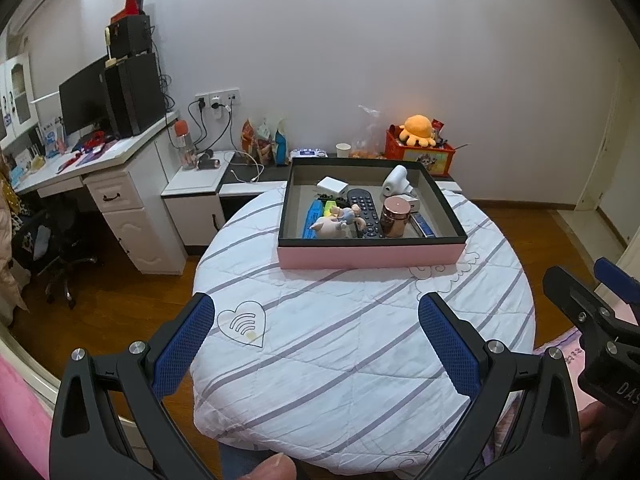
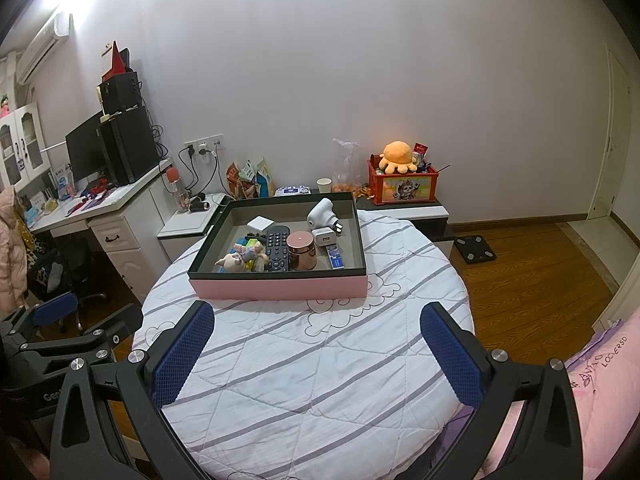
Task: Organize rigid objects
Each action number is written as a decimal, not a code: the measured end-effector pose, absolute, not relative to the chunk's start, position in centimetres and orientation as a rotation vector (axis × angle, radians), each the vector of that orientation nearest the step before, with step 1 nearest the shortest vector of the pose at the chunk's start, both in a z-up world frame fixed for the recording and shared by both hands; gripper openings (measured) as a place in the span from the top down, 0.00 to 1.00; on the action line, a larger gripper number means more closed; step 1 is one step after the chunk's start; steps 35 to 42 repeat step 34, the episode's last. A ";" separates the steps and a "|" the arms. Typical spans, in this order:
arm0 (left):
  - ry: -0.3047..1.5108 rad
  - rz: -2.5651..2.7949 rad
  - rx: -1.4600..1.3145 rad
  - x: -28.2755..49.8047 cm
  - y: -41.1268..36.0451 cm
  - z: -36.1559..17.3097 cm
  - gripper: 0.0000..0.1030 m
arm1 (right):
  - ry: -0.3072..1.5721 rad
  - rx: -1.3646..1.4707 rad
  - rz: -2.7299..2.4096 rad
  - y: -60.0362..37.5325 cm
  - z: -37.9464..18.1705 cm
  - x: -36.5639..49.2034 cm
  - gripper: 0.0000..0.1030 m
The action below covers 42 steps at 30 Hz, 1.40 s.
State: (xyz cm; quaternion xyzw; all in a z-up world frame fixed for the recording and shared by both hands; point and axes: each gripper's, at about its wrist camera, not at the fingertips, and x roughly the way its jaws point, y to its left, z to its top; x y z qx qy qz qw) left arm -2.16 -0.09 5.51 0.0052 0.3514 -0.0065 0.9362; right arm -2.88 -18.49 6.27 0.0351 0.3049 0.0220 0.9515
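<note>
A pink box (image 1: pixel 370 255) (image 2: pixel 280 286) with a dark rim stands at the far side of a round table (image 1: pixel 360 340) (image 2: pixel 312 360) covered with a striped white quilt. In it lie a black remote (image 1: pixel 364 210) (image 2: pixel 277 250), a rose-gold jar (image 1: pixel 394 216) (image 2: pixel 302 251), a pig figurine (image 1: pixel 334 224) (image 2: pixel 240 258), white chargers (image 1: pixel 396 184) (image 2: pixel 324 214) and a blue box (image 1: pixel 422 226) (image 2: pixel 334 257). My left gripper (image 1: pixel 316 326) and my right gripper (image 2: pixel 318 334) are both open and empty, over the near half of the table.
A white desk (image 1: pixel 100 168) with monitor and speakers stands at the left, with an office chair (image 1: pixel 60 256) below. A low cabinet (image 2: pixel 400 210) behind the table holds snack bags, a cup and a red toy crate (image 1: pixel 420 148). A scale (image 2: pixel 474 250) lies on the wood floor at right.
</note>
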 end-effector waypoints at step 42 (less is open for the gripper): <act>0.663 -0.015 0.028 -2.8 -0.8 6.5 0.00 | 0.616 0.073 0.043 -18.6 6.4 -2.6 0.00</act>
